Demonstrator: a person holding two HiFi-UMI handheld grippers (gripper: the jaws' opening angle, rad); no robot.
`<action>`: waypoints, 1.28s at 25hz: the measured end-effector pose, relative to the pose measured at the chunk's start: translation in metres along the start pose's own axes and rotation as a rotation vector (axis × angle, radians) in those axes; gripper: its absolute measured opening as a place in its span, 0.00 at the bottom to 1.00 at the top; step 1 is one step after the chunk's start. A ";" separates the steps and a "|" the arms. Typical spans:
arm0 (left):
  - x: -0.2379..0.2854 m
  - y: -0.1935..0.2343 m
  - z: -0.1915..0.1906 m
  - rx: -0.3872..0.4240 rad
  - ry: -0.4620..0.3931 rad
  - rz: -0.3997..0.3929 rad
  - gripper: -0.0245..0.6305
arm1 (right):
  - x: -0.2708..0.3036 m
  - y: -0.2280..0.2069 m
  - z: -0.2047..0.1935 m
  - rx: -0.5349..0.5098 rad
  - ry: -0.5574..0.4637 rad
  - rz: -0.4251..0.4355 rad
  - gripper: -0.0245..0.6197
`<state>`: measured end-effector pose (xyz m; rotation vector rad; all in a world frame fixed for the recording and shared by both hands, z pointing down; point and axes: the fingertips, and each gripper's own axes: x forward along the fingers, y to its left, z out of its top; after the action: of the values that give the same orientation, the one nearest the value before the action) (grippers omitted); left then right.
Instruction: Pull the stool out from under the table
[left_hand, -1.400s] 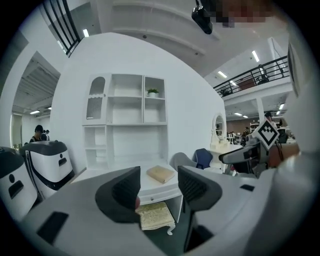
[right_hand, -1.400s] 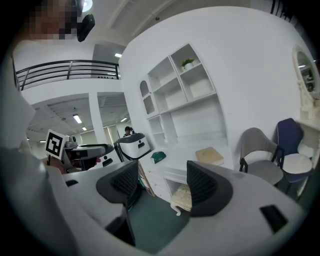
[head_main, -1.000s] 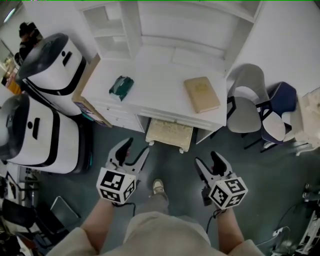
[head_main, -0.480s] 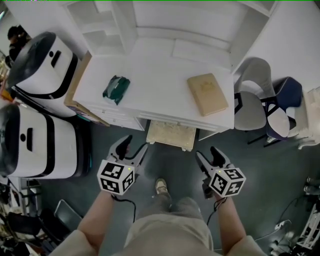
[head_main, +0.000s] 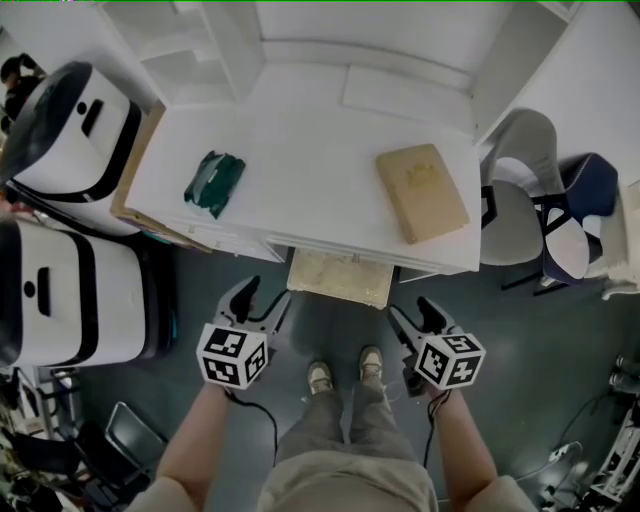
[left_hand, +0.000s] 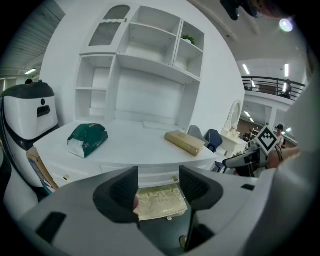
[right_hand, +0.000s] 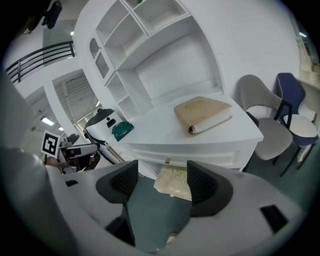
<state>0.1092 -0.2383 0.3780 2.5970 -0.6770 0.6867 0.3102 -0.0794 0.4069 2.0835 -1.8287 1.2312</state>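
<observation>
Beneath the front edge of the white surface (head_main: 300, 160), cream square stool (head_main: 340, 277) with mottled cushioned top, half tucked in, left tongs (head_main: 268, 296) and right tongs (head_main: 410, 308) apart, empty, near it

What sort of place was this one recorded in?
Probably a furnished mock-up inside a large hall or lab, not a home: a white desk with hutch shelves and a stool tucked under it stands beside two big white machines, and a railed mezzanine with strip lights shows behind.
</observation>
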 end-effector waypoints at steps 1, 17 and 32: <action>0.009 0.005 -0.005 -0.014 -0.001 0.004 0.42 | 0.008 -0.006 -0.005 0.007 0.008 0.001 0.51; 0.147 0.063 -0.120 -0.138 0.052 0.002 0.44 | 0.139 -0.092 -0.092 0.113 0.061 -0.038 0.52; 0.258 0.112 -0.247 -0.253 0.155 0.006 0.52 | 0.234 -0.184 -0.156 0.133 0.060 -0.055 0.56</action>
<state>0.1578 -0.3083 0.7421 2.2863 -0.6756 0.7436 0.3814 -0.1252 0.7328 2.1233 -1.6961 1.4204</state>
